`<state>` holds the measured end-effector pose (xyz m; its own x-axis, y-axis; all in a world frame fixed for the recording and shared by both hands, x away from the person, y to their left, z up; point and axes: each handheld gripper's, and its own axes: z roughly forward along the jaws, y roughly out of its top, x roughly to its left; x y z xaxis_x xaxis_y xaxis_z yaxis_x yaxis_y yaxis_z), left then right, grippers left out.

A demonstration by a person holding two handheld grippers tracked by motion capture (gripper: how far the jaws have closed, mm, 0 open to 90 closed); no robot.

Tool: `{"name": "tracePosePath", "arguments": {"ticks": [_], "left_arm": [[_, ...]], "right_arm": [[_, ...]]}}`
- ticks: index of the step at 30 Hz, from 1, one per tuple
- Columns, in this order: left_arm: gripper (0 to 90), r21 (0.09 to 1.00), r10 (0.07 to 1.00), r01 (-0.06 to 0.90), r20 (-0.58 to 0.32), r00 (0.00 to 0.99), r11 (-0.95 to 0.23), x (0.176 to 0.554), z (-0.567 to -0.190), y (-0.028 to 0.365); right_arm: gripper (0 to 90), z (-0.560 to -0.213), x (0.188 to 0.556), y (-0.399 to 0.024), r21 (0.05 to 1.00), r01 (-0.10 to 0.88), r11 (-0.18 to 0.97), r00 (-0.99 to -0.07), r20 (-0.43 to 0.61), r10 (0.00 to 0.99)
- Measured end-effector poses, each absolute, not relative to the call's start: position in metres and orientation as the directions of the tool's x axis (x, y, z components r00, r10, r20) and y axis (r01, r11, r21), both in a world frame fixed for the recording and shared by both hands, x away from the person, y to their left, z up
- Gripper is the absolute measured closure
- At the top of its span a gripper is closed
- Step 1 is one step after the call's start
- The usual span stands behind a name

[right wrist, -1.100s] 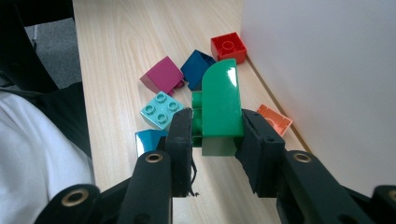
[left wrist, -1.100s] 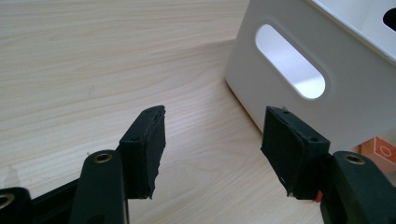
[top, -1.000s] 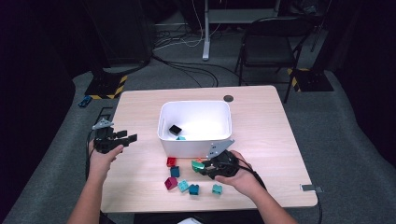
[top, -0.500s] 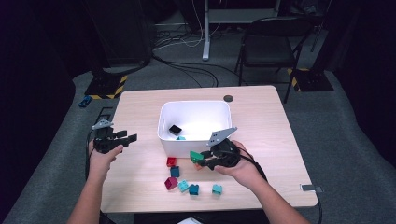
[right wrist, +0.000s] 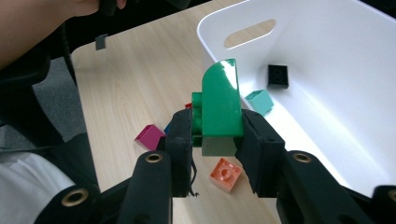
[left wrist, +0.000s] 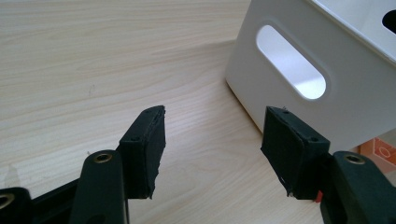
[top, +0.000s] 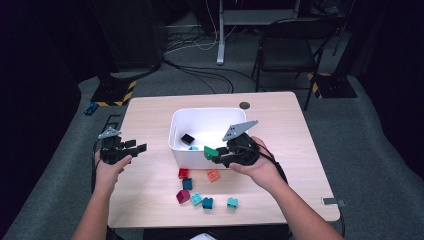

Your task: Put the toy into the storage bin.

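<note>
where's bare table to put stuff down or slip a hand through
Free: the table behind the white bin, its right side beyond the right gripper, and the strip between bin and left gripper. Crowded: the loose blocks in front of the bin.

Dim room around the lit wooden table point(top: 150, 120), white bin point(top: 176, 131) glaring inside, soft shadows beside it, close jaws slightly blurred

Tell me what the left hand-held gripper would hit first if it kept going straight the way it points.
Probably the white bin. The left hand-held gripper is open, aimed over bare table toward the bin's handle side. Depth is unclear, but nothing else lies between.
</note>
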<state>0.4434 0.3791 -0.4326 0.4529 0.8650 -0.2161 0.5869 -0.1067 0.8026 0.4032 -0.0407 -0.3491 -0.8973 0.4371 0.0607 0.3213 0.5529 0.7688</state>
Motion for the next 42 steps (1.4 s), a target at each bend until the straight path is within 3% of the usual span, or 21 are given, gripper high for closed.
{"name": "tracePosePath", "arguments": {"ticks": [21,42], "left_arm": [[39.5,0.802,0.864,0.588,-0.219,0.453,-0.105,0.444,-0.433,0.38],[39.5,0.805,0.863,0.587,-0.232,0.449,-0.089,0.444,-0.432,0.383]], "right_arm": [[66.0,-0.337,0.454,-0.031,0.779,0.39,0.491,-0.808,0.033,0.589],[66.0,-0.332,0.494,0.007,0.794,0.374,0.479,-0.818,0.039,0.573]]}}
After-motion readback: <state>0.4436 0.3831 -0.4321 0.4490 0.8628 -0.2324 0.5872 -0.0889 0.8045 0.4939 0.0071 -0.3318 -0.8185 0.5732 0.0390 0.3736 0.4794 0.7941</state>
